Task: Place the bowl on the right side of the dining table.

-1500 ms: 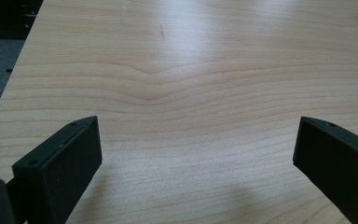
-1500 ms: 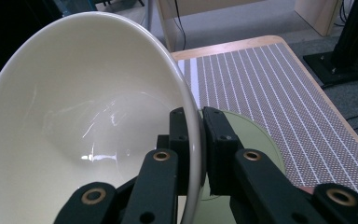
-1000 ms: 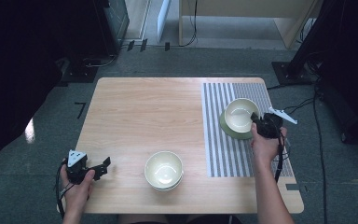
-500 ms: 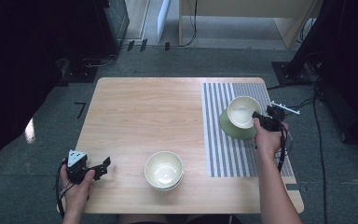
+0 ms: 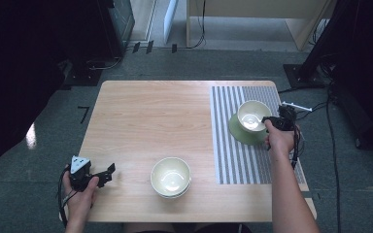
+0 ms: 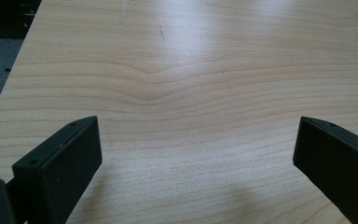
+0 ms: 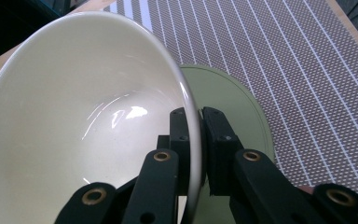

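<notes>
The bowl (image 5: 251,116) sat at right of centre in the high view, over the green plate (image 5: 240,134) on the striped mat (image 5: 233,160); whether it touched the plate could not be told. In the right gripper view the bowl (image 7: 84,116) took up the left and centre, tilted, with the plate (image 7: 228,107) behind it and the mat (image 7: 307,70) at upper right. The right gripper (image 5: 277,122) clamped the bowl's rim at its right side: one jaw inside the wall, one outside, both pressed on it. A second bowl (image 5: 171,176) stood at lower centre on the bare table (image 5: 150,116), well apart. The left gripper (image 5: 104,174) was at lower left over the table edge, jaws spread wide, nothing between them; in its own view, wood (image 6: 191,93) lay between the jaws.
</notes>
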### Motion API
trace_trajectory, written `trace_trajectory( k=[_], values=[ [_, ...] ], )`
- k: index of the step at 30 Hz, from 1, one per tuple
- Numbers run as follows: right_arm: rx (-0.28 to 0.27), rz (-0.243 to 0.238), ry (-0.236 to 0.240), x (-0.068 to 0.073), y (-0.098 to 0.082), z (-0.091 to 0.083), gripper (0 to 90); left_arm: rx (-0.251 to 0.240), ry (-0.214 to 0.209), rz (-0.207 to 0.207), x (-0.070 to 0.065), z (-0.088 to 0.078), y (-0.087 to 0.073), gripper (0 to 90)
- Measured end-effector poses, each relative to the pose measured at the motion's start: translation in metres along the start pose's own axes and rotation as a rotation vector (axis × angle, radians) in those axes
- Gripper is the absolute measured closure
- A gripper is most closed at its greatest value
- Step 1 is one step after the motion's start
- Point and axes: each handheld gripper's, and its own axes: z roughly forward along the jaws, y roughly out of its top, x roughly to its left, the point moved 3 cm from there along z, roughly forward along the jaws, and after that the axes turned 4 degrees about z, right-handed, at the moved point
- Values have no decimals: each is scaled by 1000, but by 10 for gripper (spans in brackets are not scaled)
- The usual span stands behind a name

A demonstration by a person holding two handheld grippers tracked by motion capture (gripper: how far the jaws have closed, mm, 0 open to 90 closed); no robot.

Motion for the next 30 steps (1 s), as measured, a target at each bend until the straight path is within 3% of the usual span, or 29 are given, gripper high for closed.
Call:
trace_trajectory(
  k=[11, 30],
  values=[
    [82, 38, -47, -12, 5, 17, 839, 1, 0, 1, 0, 0, 0, 8],
    [92, 68, -73, -14, 3, 28, 833, 0, -3, -2, 0, 0, 0, 8]
  ],
)
